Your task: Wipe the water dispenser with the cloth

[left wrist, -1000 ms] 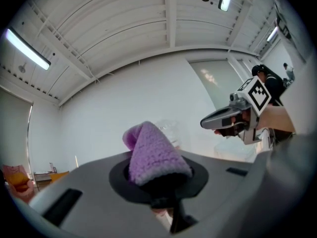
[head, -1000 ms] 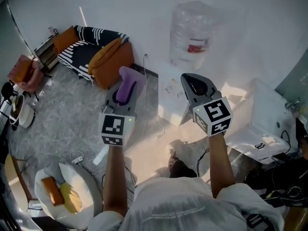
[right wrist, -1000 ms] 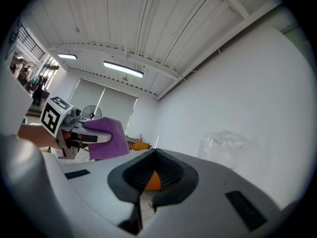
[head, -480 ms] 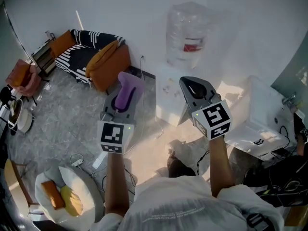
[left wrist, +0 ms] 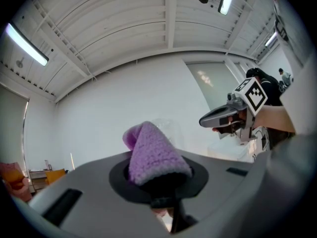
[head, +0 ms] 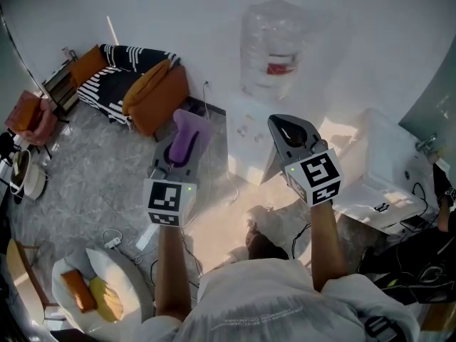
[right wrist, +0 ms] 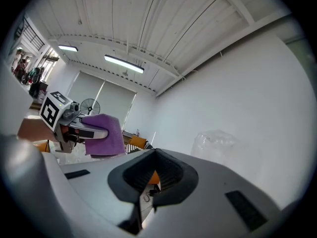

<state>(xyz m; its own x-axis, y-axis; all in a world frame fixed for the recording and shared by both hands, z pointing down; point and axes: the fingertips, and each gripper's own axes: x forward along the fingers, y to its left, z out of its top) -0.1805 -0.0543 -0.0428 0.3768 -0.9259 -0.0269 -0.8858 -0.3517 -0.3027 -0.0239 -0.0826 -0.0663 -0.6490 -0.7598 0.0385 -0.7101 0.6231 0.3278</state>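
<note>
Wall and floor (head: 85, 180): pale wall ahead, grey marbled floor below. A striped sofa (head: 117, 73) with an orange cushion (head: 155, 95) stands against the wall, left of centre.

Water dispenser (head: 249, 137): white cabinet against the wall, straight ahead between the two grippers in the head view. A clear bottle (head: 274, 45) with a red label sits upside down on top. It also shows faintly in the right gripper view (right wrist: 218, 138).

Right gripper (head: 288, 130): raised in front of the dispenser. Its own view (right wrist: 152, 175) shows the jaws drawn together with nothing between them.

Left gripper (head: 178, 155): raised level with the right one, just left of the dispenser. Its jaws are clamped on the cloth (head: 189, 128).

Cloth: purple and fleecy. A folded peak stands up out of the jaws in the left gripper view (left wrist: 151, 150).

Progress (judgement): the cloth is in hand and has been brought near the dispenser, but it is apart from the cabinet and the bottle. No wiped area can be made out. The first contact and the whole wipe remain to be done.
</note>
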